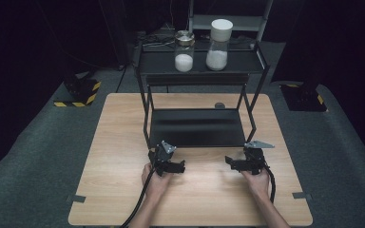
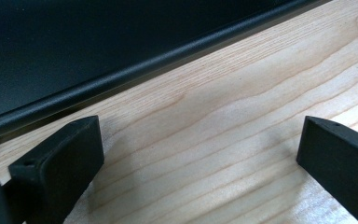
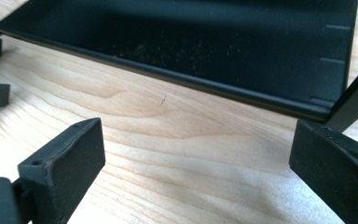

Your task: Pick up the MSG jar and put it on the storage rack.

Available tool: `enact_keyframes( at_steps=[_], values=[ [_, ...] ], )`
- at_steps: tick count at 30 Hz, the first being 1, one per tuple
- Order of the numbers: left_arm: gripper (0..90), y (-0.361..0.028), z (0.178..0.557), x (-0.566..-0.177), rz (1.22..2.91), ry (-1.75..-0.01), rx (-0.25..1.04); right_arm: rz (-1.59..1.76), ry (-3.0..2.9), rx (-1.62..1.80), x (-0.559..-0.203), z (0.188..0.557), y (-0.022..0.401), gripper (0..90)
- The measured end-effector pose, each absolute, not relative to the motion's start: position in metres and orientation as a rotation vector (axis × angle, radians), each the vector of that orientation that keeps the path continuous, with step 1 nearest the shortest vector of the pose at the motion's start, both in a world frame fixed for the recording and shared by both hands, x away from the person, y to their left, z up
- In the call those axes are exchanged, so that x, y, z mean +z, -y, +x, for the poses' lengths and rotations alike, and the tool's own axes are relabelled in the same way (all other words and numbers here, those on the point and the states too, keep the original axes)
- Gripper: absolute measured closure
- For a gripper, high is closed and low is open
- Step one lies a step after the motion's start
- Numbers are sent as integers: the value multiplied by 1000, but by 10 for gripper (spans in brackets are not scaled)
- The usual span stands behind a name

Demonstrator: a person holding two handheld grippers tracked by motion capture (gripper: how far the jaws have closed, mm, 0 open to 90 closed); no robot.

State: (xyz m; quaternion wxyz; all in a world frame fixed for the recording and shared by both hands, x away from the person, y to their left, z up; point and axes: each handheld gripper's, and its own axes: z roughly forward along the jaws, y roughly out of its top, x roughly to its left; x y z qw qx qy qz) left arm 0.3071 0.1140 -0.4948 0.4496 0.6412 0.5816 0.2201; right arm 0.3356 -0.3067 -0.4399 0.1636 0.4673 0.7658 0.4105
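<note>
A black two-tier metal rack (image 1: pixel 197 78) stands at the far middle of a wooden table (image 1: pixel 119 142). Its top shelf carries two jars of white powder: a shorter one with a metal lid (image 1: pixel 184 51) and a taller one with a white lid (image 1: pixel 218 44). My left gripper (image 1: pixel 177 166) rests on the table just in front of the rack's lower shelf (image 1: pixel 197 127), open and empty (image 2: pixel 200 154). My right gripper (image 1: pixel 233 162) sits level with it to the right, also open with nothing between its jaws (image 3: pixel 196 158). The two grippers point toward each other.
The lower shelf's front lip (image 2: pixel 121 77) (image 3: pixel 214 86) lies close ahead of both grippers, and a rack leg (image 3: pixel 354 93) stands by the right one. A small dark round object (image 1: pixel 219 105) lies on the table behind the rack. Yellow-and-black striped stand bases (image 1: pixel 78 92) sit on the floor.
</note>
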Motion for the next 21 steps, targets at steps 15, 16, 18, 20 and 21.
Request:
enact_keyframes(
  at_steps=[15, 16, 18, 20, 21],
  values=[
    [4, -114, 307, -495, 1584, -1439, 544, 1335, -2187, 1082, -453, 331, 295, 25],
    [5, -114, 307, -495, 1585, -1439, 544, 1330, -2187, 1062, -454, 330, 292, 25],
    [4, -114, 307, -495, 1586, -1438, 545, 1322, -2186, 1043, -455, 329, 290, 25],
    [5, -114, 307, -495, 1584, -1440, 544, 1317, -2190, 1013, -455, 329, 286, 24],
    [4, -114, 307, -495, 1583, -1440, 545, 1314, -2192, 999, -454, 329, 284, 25]
  ],
)
